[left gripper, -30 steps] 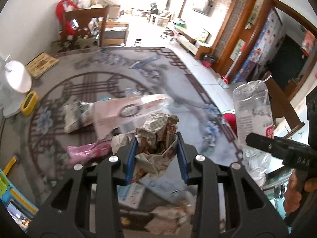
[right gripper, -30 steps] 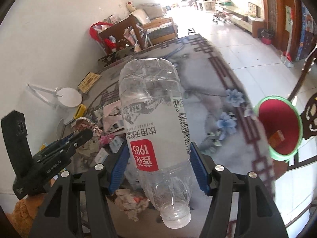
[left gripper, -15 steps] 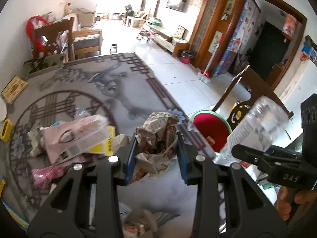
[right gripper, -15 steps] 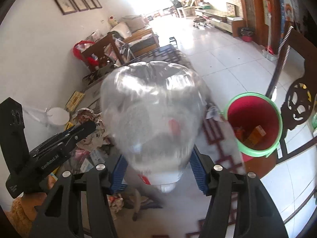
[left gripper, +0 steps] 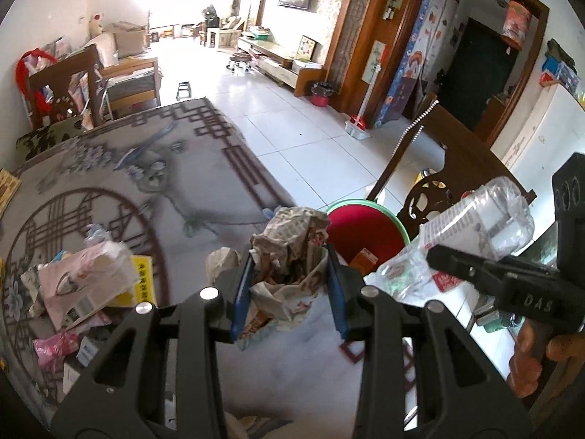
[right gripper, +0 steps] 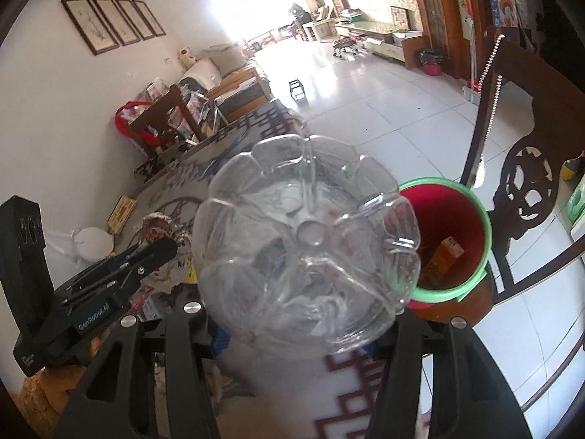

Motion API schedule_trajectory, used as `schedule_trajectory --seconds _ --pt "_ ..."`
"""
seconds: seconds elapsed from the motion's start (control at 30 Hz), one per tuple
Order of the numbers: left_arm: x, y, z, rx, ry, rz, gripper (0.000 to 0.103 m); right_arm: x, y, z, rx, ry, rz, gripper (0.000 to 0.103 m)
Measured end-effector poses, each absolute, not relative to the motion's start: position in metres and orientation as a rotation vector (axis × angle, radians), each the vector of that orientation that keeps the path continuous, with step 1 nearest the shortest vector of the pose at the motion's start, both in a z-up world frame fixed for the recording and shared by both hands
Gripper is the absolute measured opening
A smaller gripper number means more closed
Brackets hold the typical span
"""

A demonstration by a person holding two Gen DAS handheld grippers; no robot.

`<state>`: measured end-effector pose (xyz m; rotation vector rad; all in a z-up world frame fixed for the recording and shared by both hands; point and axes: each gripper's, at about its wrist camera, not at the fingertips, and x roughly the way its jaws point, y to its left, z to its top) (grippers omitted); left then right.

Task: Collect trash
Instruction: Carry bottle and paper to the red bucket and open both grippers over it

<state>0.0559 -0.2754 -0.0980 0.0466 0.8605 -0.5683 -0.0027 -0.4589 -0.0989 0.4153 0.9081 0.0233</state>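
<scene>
My left gripper (left gripper: pixel 289 289) is shut on a crumpled printed paper wad (left gripper: pixel 289 256), held above the table near its right edge. My right gripper (right gripper: pixel 296 333) is shut on a clear plastic bottle (right gripper: pixel 307 248), tilted so its base faces the camera; the bottle also shows in the left wrist view (left gripper: pixel 471 234). A red bin with a green rim (right gripper: pixel 449 245) stands on the floor beside the table, just right of the bottle; it also shows in the left wrist view (left gripper: pixel 362 226). An orange carton (right gripper: pixel 442 256) lies inside the bin.
More trash lies on the patterned table (left gripper: pixel 128 168): a pink-white package (left gripper: pixel 84 285), a yellow packet (left gripper: pixel 142 281), a pink wrapper (left gripper: pixel 55 347). A dark wooden chair (right gripper: pixel 519 168) stands behind the bin. A white lamp base (right gripper: pixel 93 243) sits at the table's far left.
Both grippers have swung right toward the bin. The bottle has tipped further, its base now facing the right camera. The bin looks larger and closer in both views.
</scene>
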Motion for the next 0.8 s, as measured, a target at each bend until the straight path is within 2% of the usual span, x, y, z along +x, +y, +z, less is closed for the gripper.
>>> schedule_trajectory --seconds 0.37,0.8 --pt "0.083 -0.366 -0.107 0.121 0.884 -0.723 0.035 0.007 -0.556 -0.111 0.476 0.896 -0.153 0.052" --pt "0.117 -0.462 -0.130 0.198 0.905 -0.845 0.035 0.021 -0.616 -0.134 0.512 0.922 -0.249 0.052"
